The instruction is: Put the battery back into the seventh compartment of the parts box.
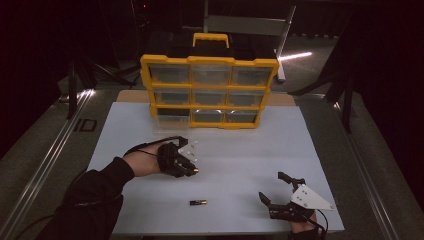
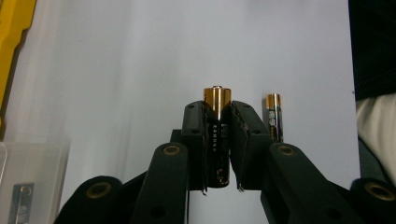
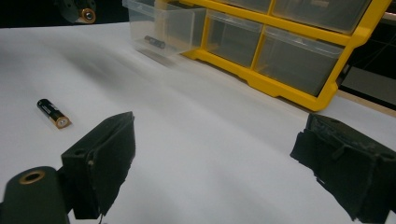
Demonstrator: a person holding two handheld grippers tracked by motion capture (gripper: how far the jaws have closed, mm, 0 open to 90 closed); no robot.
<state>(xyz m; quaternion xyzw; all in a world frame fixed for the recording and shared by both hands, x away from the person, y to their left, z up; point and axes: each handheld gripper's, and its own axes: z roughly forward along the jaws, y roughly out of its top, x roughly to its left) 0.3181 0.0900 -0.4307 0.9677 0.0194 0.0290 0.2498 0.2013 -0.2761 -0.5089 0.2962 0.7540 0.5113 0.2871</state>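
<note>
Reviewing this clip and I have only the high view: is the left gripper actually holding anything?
Observer: Yes. In the left gripper view the left gripper is shut on a battery, gold end out.
Operator: Is the pulled-out drawer empty?
Observer: No. The right gripper view shows a dark battery-like item lying in the open drawer.
Operator: And the right gripper?
Observer: The right gripper stands wide open over bare white table.

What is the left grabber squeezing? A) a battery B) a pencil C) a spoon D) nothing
A: in the left gripper view the left gripper has both jaws pressed on a battery, whose gold tip pokes out past them.
</note>
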